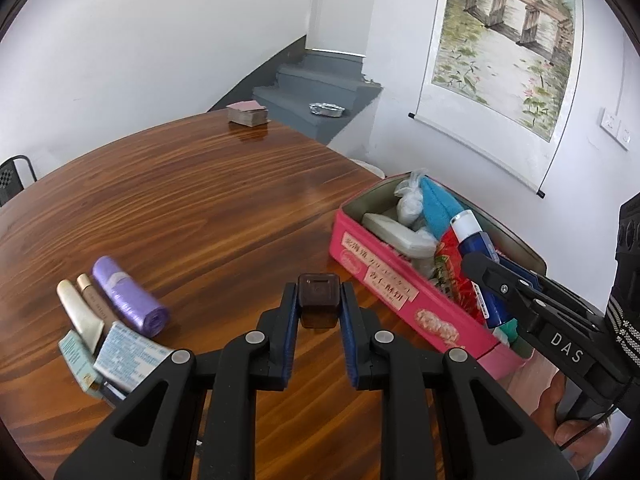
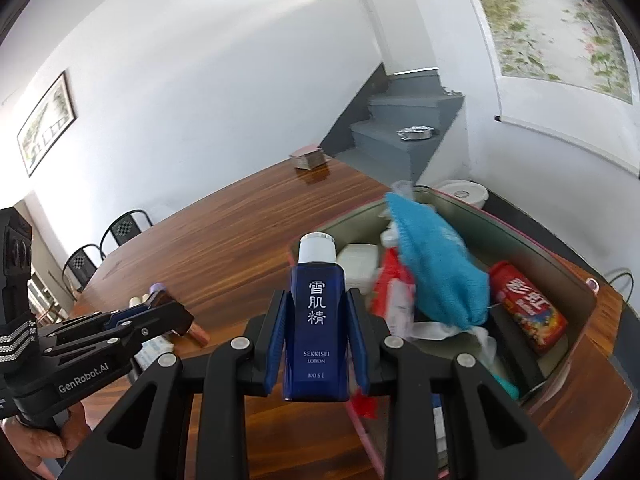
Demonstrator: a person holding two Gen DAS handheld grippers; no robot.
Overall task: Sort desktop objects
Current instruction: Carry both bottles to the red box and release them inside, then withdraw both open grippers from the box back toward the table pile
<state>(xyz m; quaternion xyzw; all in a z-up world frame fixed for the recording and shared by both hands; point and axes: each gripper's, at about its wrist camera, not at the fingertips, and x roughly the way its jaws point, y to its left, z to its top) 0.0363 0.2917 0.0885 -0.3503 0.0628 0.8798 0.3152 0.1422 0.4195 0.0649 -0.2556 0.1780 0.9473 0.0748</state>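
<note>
Brown and see-through, a small square bottle point(image 1: 318, 299) sits clamped between the fingers point(image 1: 289, 320) of the left gripper point(image 1: 319, 312), lifted above the wooden worktop point(image 1: 200, 208). Its dark cap faces away from the camera, and the blue pads press on both of its sides.

On the worktop to the left of that gripper lies a loose group: a purple roll of bags point(image 1: 130, 298), a cream tube point(image 1: 80, 314) and a slim brown tube point(image 1: 94, 296) just beside it, with a printed sachet point(image 1: 128, 356) and a pale green packet point(image 1: 78, 356) nearest the camera. Far across the worktop lies a deck of cards point(image 1: 247, 115).

To the right stands a pink tin point(image 1: 404, 304), open at the top and crowded. In it show a blue cloth point(image 2: 436, 276), a grey-white case point(image 1: 394, 234), a knotted clear bag point(image 1: 410, 200), a red snack packet point(image 1: 454, 276) and, in the right wrist view, a red can point(image 2: 528, 312) lying on its side.

The right gripper point(image 2: 318, 332) is closed on a blue lotion bottle point(image 2: 317, 320) with a white cap, held upright with its label toward the camera. The bottle hangs over the near edge of the tin, above its contents. A hand point(image 2: 40, 440) grips the left tool's handle at the lower left of the right wrist view.

On the grey stairs point(image 1: 316, 88) behind the worktop rests a foil dish point(image 1: 327, 110), and a painted scroll point(image 1: 508, 40) hangs on the white wall.
</note>
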